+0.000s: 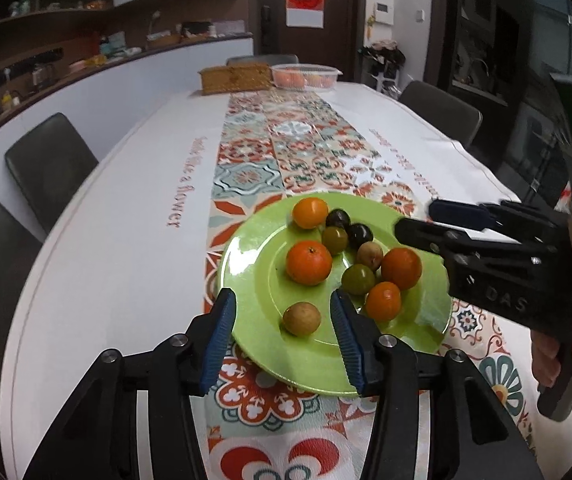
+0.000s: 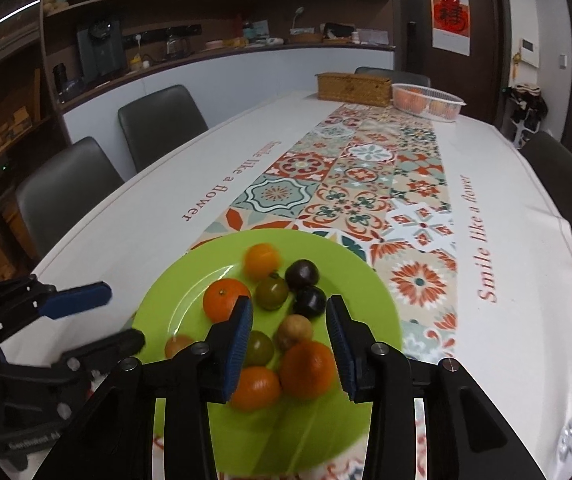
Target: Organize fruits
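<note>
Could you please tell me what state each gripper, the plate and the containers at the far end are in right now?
left gripper: open, empty, a brown fruit between its fingers.
right gripper: open, empty, above the fruits.
green plate: flat on the table runner, loaded with loose fruits.
clear plastic tub: uncovered, holding orange fruit.
wicker box: lid closed.

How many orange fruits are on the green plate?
4. One sits at the far edge, one in the middle, one on the right, and a smaller one just in front of it. None seem hidden on the green plate.
</note>
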Motion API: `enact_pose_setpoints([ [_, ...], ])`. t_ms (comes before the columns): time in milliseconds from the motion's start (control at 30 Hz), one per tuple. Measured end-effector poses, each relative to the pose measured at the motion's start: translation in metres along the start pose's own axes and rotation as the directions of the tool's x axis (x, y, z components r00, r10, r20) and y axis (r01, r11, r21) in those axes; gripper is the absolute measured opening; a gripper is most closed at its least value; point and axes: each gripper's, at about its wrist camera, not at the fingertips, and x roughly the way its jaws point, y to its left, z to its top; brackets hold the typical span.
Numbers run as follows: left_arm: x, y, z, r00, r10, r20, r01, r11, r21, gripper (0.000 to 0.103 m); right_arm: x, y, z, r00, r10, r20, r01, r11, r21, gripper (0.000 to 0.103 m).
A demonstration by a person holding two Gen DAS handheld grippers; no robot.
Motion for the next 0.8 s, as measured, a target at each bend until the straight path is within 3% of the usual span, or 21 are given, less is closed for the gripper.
enact_pose_setpoints([
  [200, -0.042, -0.006, -0.002, 0.995, 0.058, 0.086, -0.055, 0.998, -0.038, 0.062, -0.044, 0.0, -0.009, 0.998, -0.042, 0.053, 0.041, 0.999, 0.016, 0.051],
  [267, -0.055, -0.01, -0.004, 0.99, 0.086, 0.114, -0.081, 0.996, -0.041, 0.069, -0.061, 0.002, -0.013, 0.996, -0.056, 0.076, 0.054, 0.998, 0.023, 0.06],
  [367, -0.074, -0.014, -0.01, 0.981, 0.11, 0.157, -0.104, 0.993, -0.049, 0.077, -0.082, 0.005, -0.02, 0.992, -0.077, 0.1, 0.075, 0.997, 0.022, 0.061],
  [633, -0.114, -0.023, -0.027, 0.97, 0.151, 0.19, -0.14, 0.988, -0.069, 0.098, -0.135, 0.013, -0.044, 0.98, -0.136, 0.143, 0.132, 0.991, 0.034, 0.071],
  [800, -0.139, -0.031, -0.04, 0.964, 0.182, 0.196, -0.169, 0.982, -0.081, 0.103, -0.163, 0.02, -0.057, 0.973, -0.159, 0.165, 0.154, 0.987, 0.045, 0.079],
])
